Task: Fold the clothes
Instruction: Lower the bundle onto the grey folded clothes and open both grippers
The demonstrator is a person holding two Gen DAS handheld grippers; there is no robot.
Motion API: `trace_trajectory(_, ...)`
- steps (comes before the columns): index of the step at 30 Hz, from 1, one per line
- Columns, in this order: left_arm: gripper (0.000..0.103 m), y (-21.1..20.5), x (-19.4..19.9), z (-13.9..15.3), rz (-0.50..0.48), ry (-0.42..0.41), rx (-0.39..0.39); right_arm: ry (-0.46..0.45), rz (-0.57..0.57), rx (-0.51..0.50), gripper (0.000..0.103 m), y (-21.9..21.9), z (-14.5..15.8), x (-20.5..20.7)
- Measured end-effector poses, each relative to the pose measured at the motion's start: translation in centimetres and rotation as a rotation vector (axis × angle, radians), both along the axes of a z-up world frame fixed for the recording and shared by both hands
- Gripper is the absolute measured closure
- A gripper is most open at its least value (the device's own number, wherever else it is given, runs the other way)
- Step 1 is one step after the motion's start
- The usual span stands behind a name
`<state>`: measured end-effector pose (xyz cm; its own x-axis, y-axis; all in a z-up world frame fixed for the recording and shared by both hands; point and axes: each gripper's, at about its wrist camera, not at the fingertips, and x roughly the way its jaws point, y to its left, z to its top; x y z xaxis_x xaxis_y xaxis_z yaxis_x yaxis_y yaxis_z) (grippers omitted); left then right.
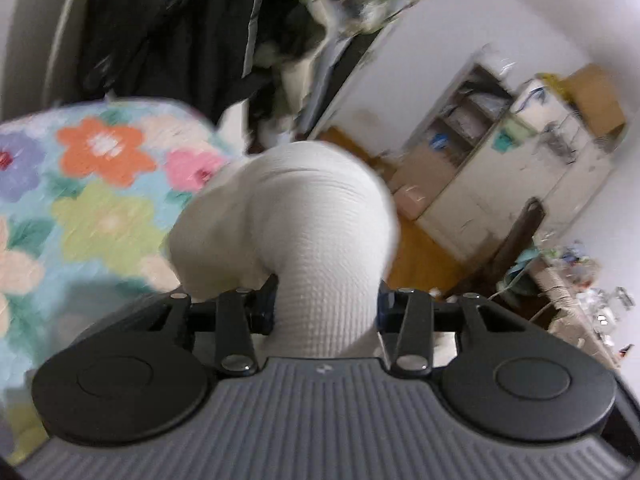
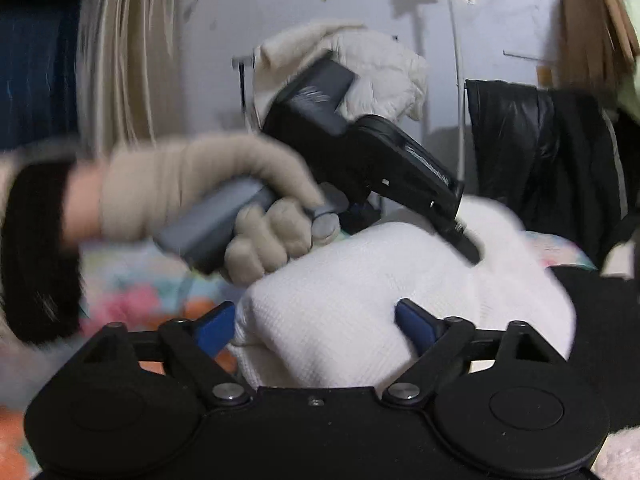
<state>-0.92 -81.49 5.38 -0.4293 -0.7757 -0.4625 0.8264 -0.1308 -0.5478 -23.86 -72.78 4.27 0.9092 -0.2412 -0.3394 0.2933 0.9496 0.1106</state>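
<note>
A white waffle-knit garment [image 1: 304, 208] bulges up in a thick roll over the flowered bedspread [image 1: 100, 184]. My left gripper [image 1: 326, 304] is shut on it, and the cloth narrows where the jaws pinch it. In the right wrist view a gloved hand [image 2: 180, 192] holds the left gripper [image 2: 466, 246], whose tip digs into the top of the garment [image 2: 340, 272]. My right gripper [image 2: 316, 328] stands wide, blue fingertips [image 2: 216, 328] on either side of the near bulk of cloth. It does not visibly squeeze the cloth. Both views are blurred.
Black jackets [image 2: 540, 168] hang at the right behind the bed, with more dark clothes [image 1: 160, 20] above it. A second cream cloth [image 2: 380, 64] hangs at the back wall. White cabinets [image 1: 500, 168], a dark chair [image 1: 516, 232] and wooden floor [image 1: 424, 256] lie beyond the bed's edge.
</note>
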Motion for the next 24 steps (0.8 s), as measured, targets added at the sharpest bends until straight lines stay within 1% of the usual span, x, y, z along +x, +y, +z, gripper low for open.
trace_trajectory(1,0.062,0.0,0.4,-0.5,0.031,0.002,0.029,-0.027,0.024,0.03,0.017,-0.4,0.1,-0.5)
trace_trajectory(2,0.06,-0.2,1.2,-1.6,0.083,0.002,0.083,-0.05,0.05,0.067,0.018,-0.9,0.1,-0.9)
trace_trajectory(3,0.059,-0.5,2.3,-3.1,0.145,0.005,0.157,-0.066,0.063,0.101,0.018,-1.2,0.1,-1.1)
trace_trajectory(4,0.054,-0.6,3.8,-5.1,0.218,0.025,0.243,-0.074,0.064,0.134,0.018,-1.5,0.0,-1.0)
trace_trajectory(5,0.049,-0.4,5.3,-6.9,0.281,0.076,0.301,-0.072,0.065,0.164,0.018,-1.8,-0.3,-0.8)
trace_trajectory(6,0.049,0.2,6.8,-8.3,0.333,0.16,0.319,-0.063,0.062,0.182,0.018,-1.9,-0.6,-0.5)
trace_trajectory(7,0.048,0.9,7.8,-9.1,0.372,0.231,0.31,-0.051,0.058,0.194,0.018,-2.0,-0.9,-0.2)
trace_trajectory(8,0.048,1.7,8.2,-9.0,0.393,0.255,0.285,-0.039,0.051,0.188,0.018,-1.8,-1.1,0.1)
trace_trajectory(9,0.048,2.3,7.9,-8.3,0.407,0.231,0.253,-0.026,0.046,0.173,0.018,-1.6,-1.1,0.4)
trace_trajectory(11,0.049,3.6,6.7,-6.3,0.429,0.14,0.18,-0.004,0.051,0.161,0.018,-1.4,-0.8,0.7)
trace_trajectory(13,0.049,5.3,5.4,-4.0,0.44,0.064,0.096,0.001,0.057,0.173,0.018,-1.4,0.0,0.5)
trace_trajectory(14,0.049,6.2,4.6,-2.9,0.427,0.035,0.054,0.005,0.058,0.183,0.018,-1.4,0.6,0.3)
trace_trajectory(15,0.049,7.0,3.8,-2.0,0.406,0.011,0.031,0.002,0.042,0.198,0.018,-1.7,1.1,-0.3)
trace_trajectory(17,0.049,8.5,1.4,-0.6,0.347,-0.08,0.001,-0.011,-0.011,0.23,0.018,-2.3,1.9,-1.4)
trace_trajectory(18,0.049,9.0,0.3,-0.2,0.317,-0.133,-0.002,-0.029,-0.044,0.249,0.018,-2.8,2.2,-2.1)
trace_trajectory(19,0.049,9.5,-0.9,0.0,0.296,-0.198,0.021,-0.054,-0.083,0.272,0.018,-3.4,2.4,-2.7)
trace_trajectory(21,0.048,10.5,-3.1,-0.6,0.298,-0.37,0.082,-0.085,-0.2,0.333,0.018,-5.2,2.1,-3.9)
trace_trajectory(22,0.048,11.1,-3.7,-1.0,0.308,-0.408,0.096,-0.08,-0.253,0.371,0.018,-6.1,1.6,-4.2)
trace_trajectory(23,0.047,11.7,-3.3,-1.3,0.33,-0.369,0.103,-0.07,-0.297,0.411,0.018,-7.0,1.0,-4.6)
trace_trajectory(24,0.047,12.6,-2.4,-1.5,0.358,-0.293,0.109,-0.059,-0.33,0.456,0.018,-7.9,0.2,-4.9)
